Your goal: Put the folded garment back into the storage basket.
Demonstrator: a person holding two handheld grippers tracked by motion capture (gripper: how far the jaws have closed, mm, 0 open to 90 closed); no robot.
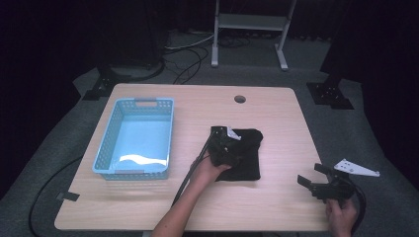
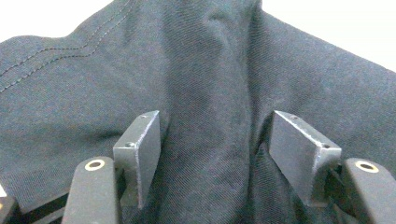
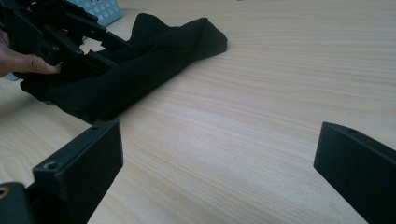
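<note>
I had the left gripper (image 1: 223, 144) pressed onto the black cloth (image 1: 247, 155) at mid-table, jaws parted around a raised fold. The right gripper (image 1: 316, 177) hovered wide open and empty near the table's (image 1: 276, 207) right edge.

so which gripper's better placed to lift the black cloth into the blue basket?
Left. The left gripper is already down on the black cloth, a ridge of fabric between its open jaws, on the blue basket side. The right gripper is open at the table's right edge, off the cloth.
</note>
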